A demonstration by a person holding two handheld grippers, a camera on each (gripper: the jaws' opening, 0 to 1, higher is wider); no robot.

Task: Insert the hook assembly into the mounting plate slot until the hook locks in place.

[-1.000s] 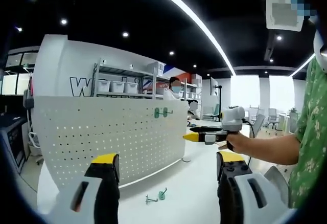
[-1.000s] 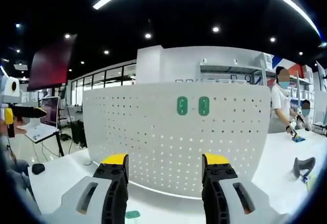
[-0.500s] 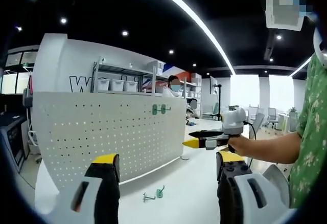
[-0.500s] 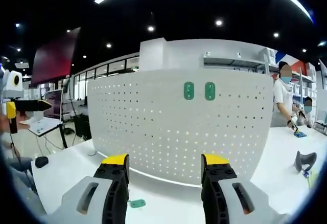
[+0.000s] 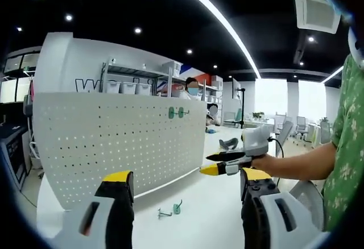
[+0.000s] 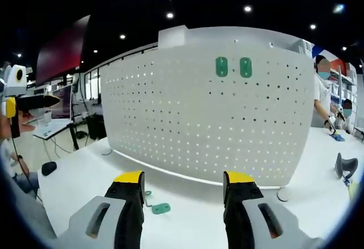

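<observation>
Both grippers [image 5: 181, 183] [image 6: 182, 179] empty, fingers apart.

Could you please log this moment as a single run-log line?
left gripper: open, empty | right gripper: open, empty | hook: on table before pegboard

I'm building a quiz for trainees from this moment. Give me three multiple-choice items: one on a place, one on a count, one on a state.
1. Where does the loose green hook lie?
A. on the white table in front of the pegboard
B. on a shelf
C. in the jaws

2. How many green pieces sit on the pegboard, near its top?
A. one
B. two
C. four

3. How is the right gripper?
A. shut on the hook
B. shut, empty
C. open, empty

Key: 1 A, it rests on the table near the board's foot; 2 B, a pair side by side; 3 C, its jaws stand apart with nothing between.
</observation>
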